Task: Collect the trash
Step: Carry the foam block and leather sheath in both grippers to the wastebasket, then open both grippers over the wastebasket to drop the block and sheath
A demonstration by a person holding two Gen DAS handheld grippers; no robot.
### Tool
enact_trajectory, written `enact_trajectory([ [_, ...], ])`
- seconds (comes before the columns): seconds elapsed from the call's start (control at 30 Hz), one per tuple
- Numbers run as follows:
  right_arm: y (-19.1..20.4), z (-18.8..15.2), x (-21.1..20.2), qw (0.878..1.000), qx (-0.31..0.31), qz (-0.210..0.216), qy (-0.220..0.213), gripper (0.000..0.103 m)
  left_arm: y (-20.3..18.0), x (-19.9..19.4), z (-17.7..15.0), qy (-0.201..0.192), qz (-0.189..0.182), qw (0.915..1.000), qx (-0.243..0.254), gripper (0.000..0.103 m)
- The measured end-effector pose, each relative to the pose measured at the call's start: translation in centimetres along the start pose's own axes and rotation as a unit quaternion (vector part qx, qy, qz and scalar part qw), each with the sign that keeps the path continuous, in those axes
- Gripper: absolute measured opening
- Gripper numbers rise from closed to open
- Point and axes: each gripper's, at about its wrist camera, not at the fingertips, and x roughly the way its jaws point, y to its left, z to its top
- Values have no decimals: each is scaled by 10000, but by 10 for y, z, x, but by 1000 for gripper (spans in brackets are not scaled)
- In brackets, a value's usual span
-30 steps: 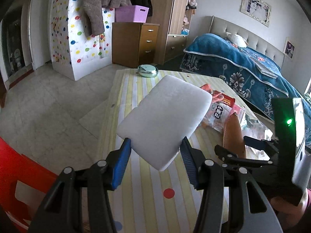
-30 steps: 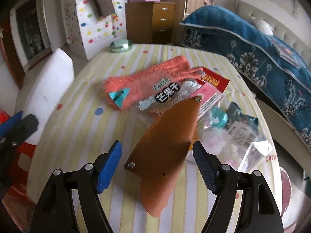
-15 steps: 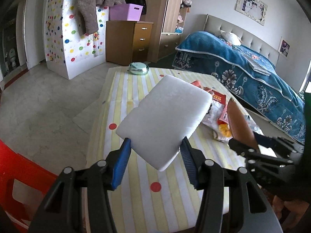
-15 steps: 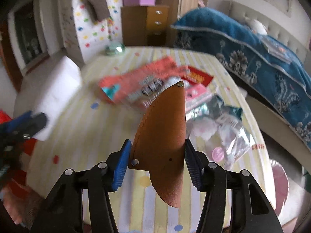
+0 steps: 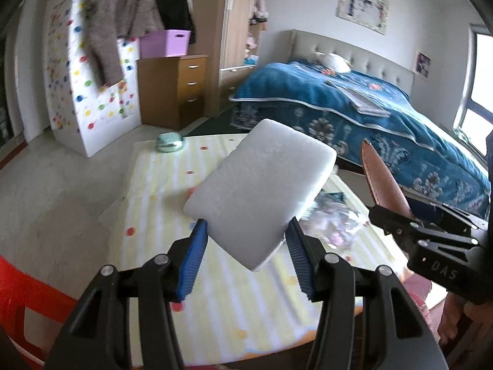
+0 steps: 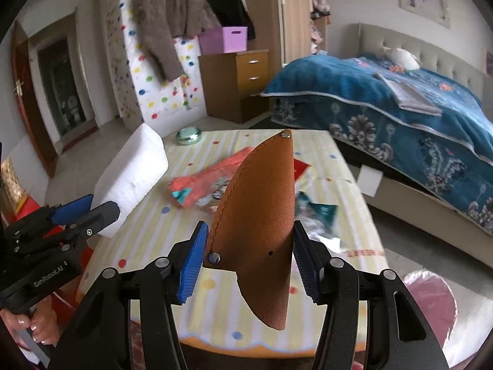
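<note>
My left gripper [image 5: 246,234] is shut on a white foam block [image 5: 262,185], held up above the striped, dotted tablecloth [image 5: 154,185]. My right gripper [image 6: 248,237] is shut on a brown leather sheath [image 6: 258,215], its blue pads pressing both edges. The sheath [image 5: 382,185] stands upright to the right of the foam. In the right wrist view the foam block [image 6: 132,178] and the left gripper [image 6: 83,212] show at the left. On the table lie an orange-red wrapper [image 6: 200,185], a teal packet [image 6: 320,212] and clear plastic bags [image 5: 332,222].
A green round tin [image 5: 170,143] sits at the table's far end. A red chair [image 5: 18,293] is at the lower left, a pink bag [image 6: 431,302] on the floor at the lower right. Beyond stand a blue-covered bed [image 5: 369,108] and a wooden dresser [image 5: 172,89].
The right jaws closed on the leather sheath and lifted it off the table. Both grippers rose and drew back, so the table now looks lower and farther away.
</note>
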Motion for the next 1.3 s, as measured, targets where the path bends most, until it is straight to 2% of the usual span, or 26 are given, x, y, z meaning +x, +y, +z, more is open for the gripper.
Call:
enact_trajectory([
  [0.2, -49, -13, -28, 9989, 371, -265, -103, 55, -57, 11, 1, 69, -394, 9982, 443, 51],
  [0.4, -102, -30, -57, 9942, 738, -754, -209, 55, -128, 27, 4, 92, -908, 9915, 929, 51],
  [0.57, -151, -52, -84, 9856, 1064, -1291, -224, 55, -190, 40, 5, 78, -1387, 9814, 1325, 51],
  [0.7, -188, -67, -100, 9783, 1300, -1601, -211, 56, -231, 51, 3, 170, -1708, 9742, 1464, 51],
  [0.87, -231, -82, -109, 9706, 1568, -1820, -176, 56, -286, 68, 0, 294, -2046, 9624, 1762, 51],
  [1.1, -284, -106, -106, 9592, 1939, -2056, 8, 56, -331, 90, 0, 454, -2339, 9522, 1909, 52],
  [1.2, -294, -113, -100, 9572, 2033, -2060, 84, 58, -343, 97, 0, 518, -2454, 9484, 1938, 59],
  [1.23, -301, -117, -95, 9557, 2093, -2059, 184, 61, -346, 100, 0, 562, -2447, 9481, 1953, 67],
  [1.27, -305, -122, -92, 9536, 2154, -2084, 269, 71, -346, 102, -1, 592, -2405, 9490, 1952, 70],
  [1.3, -305, -122, -93, 9530, 2171, -2094, 286, 74, -346, 103, -2, 602, -2385, 9494, 1952, 74],
])
